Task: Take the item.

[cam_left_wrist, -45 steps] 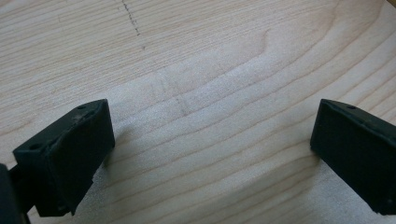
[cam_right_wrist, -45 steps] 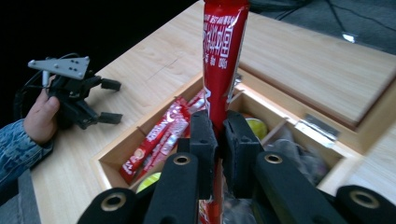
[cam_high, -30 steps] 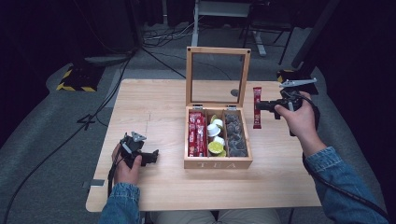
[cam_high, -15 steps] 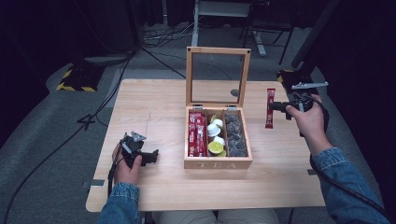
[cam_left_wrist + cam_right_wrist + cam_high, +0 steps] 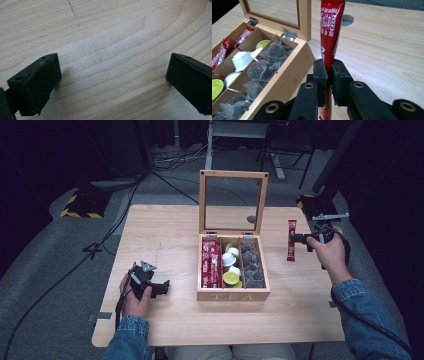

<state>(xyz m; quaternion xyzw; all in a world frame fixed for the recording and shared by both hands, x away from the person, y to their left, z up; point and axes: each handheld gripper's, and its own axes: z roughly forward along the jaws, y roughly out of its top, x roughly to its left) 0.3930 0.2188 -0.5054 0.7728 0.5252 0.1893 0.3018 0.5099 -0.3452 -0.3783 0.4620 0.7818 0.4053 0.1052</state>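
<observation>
Dark floor with trailing cables surrounds a pale wooden table (image 5: 165, 235) in the high view. At mid-frame an open wooden tea box (image 5: 233, 292) stands with its glass lid upright; red sachets fill its left compartment, small cups the middle one, dark tea bags the right. At right of the frame, the right gripper (image 5: 296, 239) pinches a red stick sachet (image 5: 291, 240), held upright beside the box and apart from it. At lower left, the left gripper (image 5: 162, 287) sits in a hand low over the table.

From the left gripper view, two black jaws stand spread wide over bare wood grain (image 5: 112, 50), nothing between them.

From the right gripper view, the jaws press together on the red stick sachet (image 5: 329, 37), which rises to the top edge of the frame. The tea box (image 5: 287, 72) lies at left, its tea bags (image 5: 265, 65) nearest.
</observation>
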